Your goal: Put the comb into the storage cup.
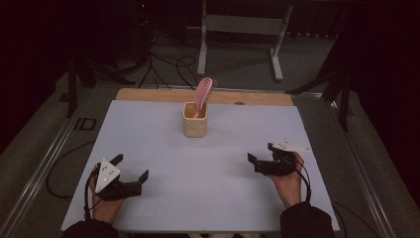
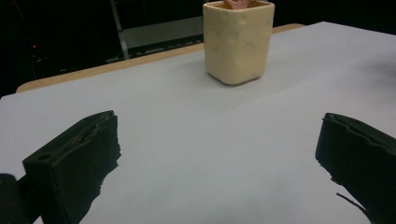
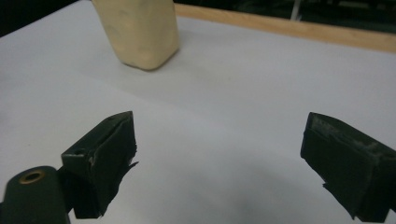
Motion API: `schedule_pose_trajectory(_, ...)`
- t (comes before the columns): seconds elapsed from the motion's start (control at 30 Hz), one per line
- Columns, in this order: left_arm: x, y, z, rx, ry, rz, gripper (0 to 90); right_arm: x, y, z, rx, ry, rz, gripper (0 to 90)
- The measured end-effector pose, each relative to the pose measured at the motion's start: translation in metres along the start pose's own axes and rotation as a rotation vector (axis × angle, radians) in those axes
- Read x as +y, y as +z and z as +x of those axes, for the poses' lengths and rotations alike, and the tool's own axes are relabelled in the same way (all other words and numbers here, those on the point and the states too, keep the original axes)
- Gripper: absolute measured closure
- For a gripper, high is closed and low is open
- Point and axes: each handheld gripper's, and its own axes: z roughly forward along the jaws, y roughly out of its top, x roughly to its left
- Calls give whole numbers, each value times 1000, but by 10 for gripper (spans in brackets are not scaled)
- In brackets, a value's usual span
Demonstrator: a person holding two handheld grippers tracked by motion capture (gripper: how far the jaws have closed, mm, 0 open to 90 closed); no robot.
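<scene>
Cream cup point(image 1: 194, 120) upright at table point(image 1: 148, 124) far centre, pink utensil point(image 1: 202, 94) standing inside, leaning right. Left gripper point(image 1: 132, 167) near-left, jaws spread wide, nothing between. Right gripper point(image 1: 260, 151) near-right, jaws likewise spread, nothing gripped. Both well apart from cup.

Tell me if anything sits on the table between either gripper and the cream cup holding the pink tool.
Nothing visible does. Only bare white table lies between the left gripper, the right gripper and the cup. Both grippers are open, and the pink tool stands in the cup.
</scene>
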Motion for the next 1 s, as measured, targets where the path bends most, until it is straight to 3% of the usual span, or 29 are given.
schedule_pose_trajectory(0.17, 0, -1, 2, 2, -5, -2, 0, -13, -5, 3, -18, -26, 4, 101)
schedule_pose_trajectory(0.27, 1, -1, 2, -1, -6, -3, 0, -23, -10, 1, -28, -15, -2, 101)
schedule_pose_trajectory(0.37, 1, -1, 3, -1, -5, -3, 0, -35, -19, -4, -32, 11, -43, 99)
schedule_pose_trajectory(0.67, 1, -3, 3, 0, -8, -12, 0, -49, -29, -5, -28, 9, -81, 96)
schedule_pose_trajectory(1.0, -1, -7, 6, -9, -21, -22, 0, -60, -43, 1, -52, -46, -143, 96)
